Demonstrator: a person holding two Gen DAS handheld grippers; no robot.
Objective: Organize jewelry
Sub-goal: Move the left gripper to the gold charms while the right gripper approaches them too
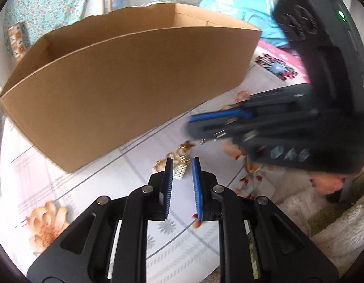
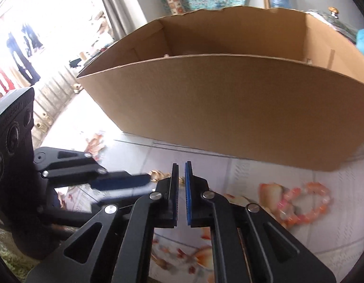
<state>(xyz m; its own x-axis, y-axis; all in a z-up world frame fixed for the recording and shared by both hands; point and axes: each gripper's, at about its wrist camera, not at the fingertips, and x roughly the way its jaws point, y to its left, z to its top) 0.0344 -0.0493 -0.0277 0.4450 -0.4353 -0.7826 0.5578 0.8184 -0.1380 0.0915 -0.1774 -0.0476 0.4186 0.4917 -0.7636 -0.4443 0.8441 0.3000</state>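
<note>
Left tongs [image 1: 182, 162] stand slightly parted over gold jewelry [image 1: 180, 162], gripping nothing clearly; right tongs [image 2: 181, 165] are clenched, blurred, any catch indistinct. Beyond, the cardboard box [image 1: 125, 89] hides its contents. Pink bead bracelet [image 2: 304, 202] lies on open tabletop [image 2: 252, 176].

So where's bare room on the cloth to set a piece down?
Bare cloth lies left of the left gripper, below the box, and between the box and the bead bracelet. It is crowded at the gold jewelry, where the right gripper also reaches in.
</note>
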